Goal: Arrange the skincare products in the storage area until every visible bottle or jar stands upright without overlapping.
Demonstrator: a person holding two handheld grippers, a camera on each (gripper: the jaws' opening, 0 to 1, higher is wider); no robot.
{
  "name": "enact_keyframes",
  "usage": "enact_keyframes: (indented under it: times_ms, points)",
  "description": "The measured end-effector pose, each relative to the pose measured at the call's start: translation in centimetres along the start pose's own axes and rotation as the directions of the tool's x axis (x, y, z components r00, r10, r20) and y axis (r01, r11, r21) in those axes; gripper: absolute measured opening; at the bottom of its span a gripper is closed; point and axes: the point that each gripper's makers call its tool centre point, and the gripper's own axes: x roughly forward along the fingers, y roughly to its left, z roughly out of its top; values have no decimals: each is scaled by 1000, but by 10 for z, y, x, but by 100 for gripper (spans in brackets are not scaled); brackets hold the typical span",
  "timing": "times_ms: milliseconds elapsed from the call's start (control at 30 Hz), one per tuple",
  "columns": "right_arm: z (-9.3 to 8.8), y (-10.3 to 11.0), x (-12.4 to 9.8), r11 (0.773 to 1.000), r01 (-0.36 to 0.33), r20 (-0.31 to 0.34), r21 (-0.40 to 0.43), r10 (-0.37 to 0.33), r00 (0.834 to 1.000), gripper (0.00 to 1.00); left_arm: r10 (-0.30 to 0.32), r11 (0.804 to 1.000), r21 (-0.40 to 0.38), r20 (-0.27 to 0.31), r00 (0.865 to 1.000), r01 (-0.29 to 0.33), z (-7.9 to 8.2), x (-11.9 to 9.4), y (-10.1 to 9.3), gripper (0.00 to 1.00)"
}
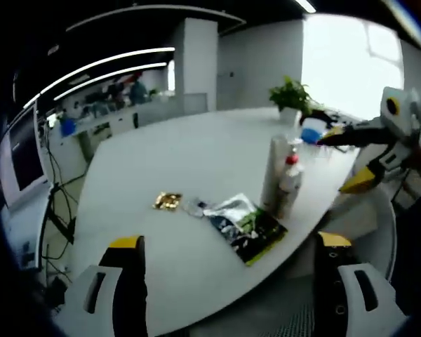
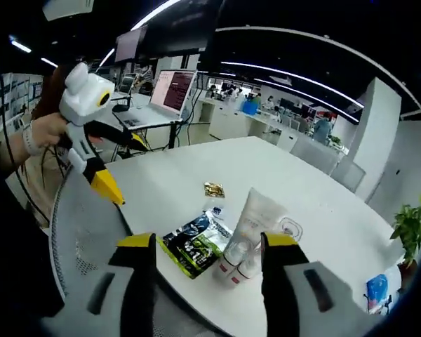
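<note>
Your left gripper (image 1: 228, 277) hangs with jaws spread wide and nothing between them, and so does your right gripper (image 2: 209, 270). The white tube (image 2: 255, 217) and the red-capped bottle (image 1: 290, 184) stand touching near the white table's (image 1: 189, 154) edge — just beside them lie a dark sachet (image 1: 247, 228) and, farther off, a small gold packet (image 1: 168, 201).

white tube (image 1: 272, 172) upright, cap down | small white bottle (image 1: 290, 184) red cap, upright, touching tube | near table edge
</note>
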Motion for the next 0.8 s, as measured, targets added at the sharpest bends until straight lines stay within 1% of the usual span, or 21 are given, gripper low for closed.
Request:
enact_keyframes:
  times_ms: [33, 100, 133, 267, 300, 400, 500, 600, 633, 700, 800]
  points:
    - [0, -3, -4, 1000, 10, 5, 11, -10, 1000, 69, 4, 1000, -2, -2, 1000, -4, 0, -2, -1, 97]
    - [2, -11, -10, 999, 34, 38, 41, -35, 999, 74, 10, 1000, -6, -1, 1000, -10, 0, -4, -2, 97]
    - [1, -15, -13, 998, 41, 40, 57, -43, 998, 75, 11, 1000, -8, -3, 1000, -11, 0, -4, -2, 97]
    - [-15, -30, -19, 993, 72, 6, 94, -72, 997, 81, 16, 1000, -6, -19, 1000, -16, 0, -3, -5, 97]
    - [-18, -35, -21, 991, 83, 8, 100, -84, 996, 83, 17, 1000, -6, -21, 1000, -17, 0, -2, -5, 97]
    - [-22, -42, -25, 989, 82, 11, 127, -84, 996, 88, 20, 1000, 2, -25, 999, -20, 2, -1, -8, 97]
    - [-23, -47, -28, 986, 67, 32, 155, -73, 997, 92, 37, 999, -5, -23, 999, -38, 4, 0, -9, 97]
    - [-29, -50, -26, 987, 28, 26, 156, -33, 999, 94, 60, 998, -8, -17, 998, -61, 6, 0, -12, 97]
    - [-30, -50, -26, 989, 15, 22, 148, -18, 1000, 95, 70, 998, -9, -29, 997, -70, 5, 1, -12, 97]
    - [-32, -52, -27, 987, -6, 19, 160, 3, 1000, 97, 104, 994, -7, -73, 992, -105, -1, -1, -12, 97]
    - [-35, -53, -27, 980, -46, 16, 196, 43, 999, 99, 108, 994, -18, -65, 992, -109, 4, -4, -18, 97]
